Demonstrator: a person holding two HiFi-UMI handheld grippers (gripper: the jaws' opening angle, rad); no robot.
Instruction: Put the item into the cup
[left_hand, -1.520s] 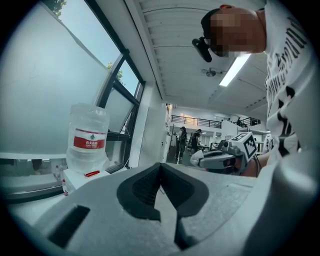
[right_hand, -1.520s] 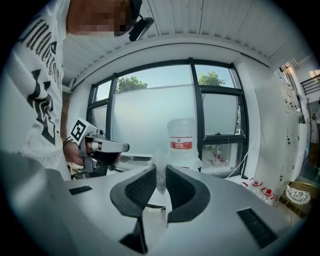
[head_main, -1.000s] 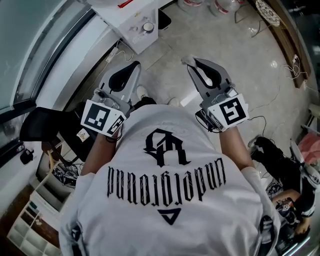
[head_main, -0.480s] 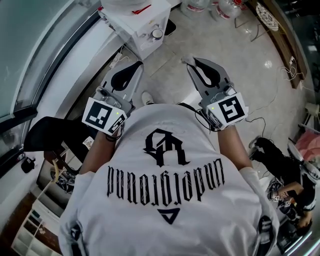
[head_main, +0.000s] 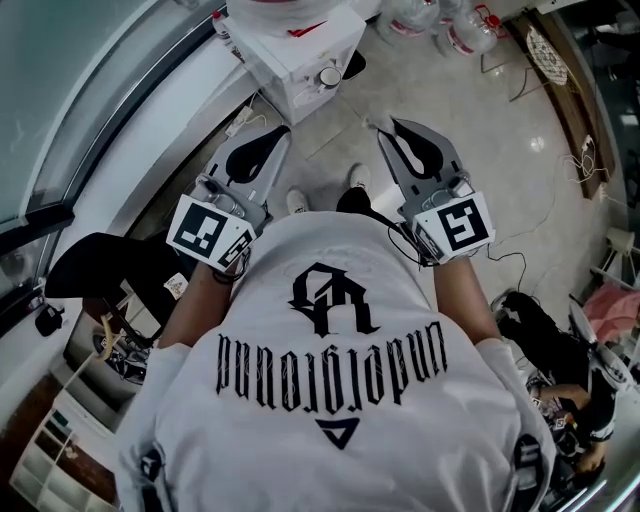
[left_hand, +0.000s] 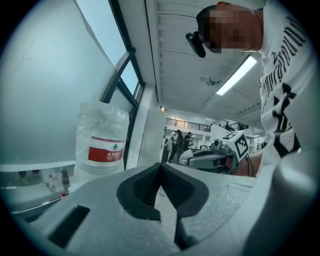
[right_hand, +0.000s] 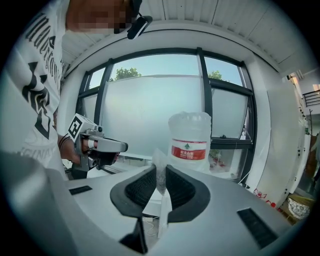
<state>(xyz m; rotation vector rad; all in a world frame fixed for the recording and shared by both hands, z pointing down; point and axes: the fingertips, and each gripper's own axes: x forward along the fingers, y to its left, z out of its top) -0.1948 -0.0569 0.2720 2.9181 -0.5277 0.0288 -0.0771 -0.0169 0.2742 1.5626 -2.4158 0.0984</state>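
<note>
left claw (head_main: 276, 132): pressed together, empty. the left gripper view shows the pads meeting at the tip with nothing between them. it points about level toward the white bench (head_main: 285, 68) ahead. i'd leave it shut and out to the side, since it has no job here unless the cup needs steadying.

middle: cup (head_main: 328, 76) sits upright near a corner of the bench, mouth up, well ahead of both claws. a big water jug (left_hand: 100, 145) with a red label stands further back on the same bench.

right claw (head_main: 388, 128): pinching the item (right_hand: 159, 157), a thin clear sachet. it stands upright between the pads with its top edge poking past the tips. so the item is in the right claw, in the air over the floor, not yet at the cup.

step in hand, as i read it: carry to the cup. to do it well i hold the pinch as is and bring the right claw in above the rim. then i tip it nose-down so the sachet's end hangs inside the mouth, and spread. the sachet looks light and floppy and could catch the rim or cling to a pad, so i release low and centred. mind the jug behind.
</note>
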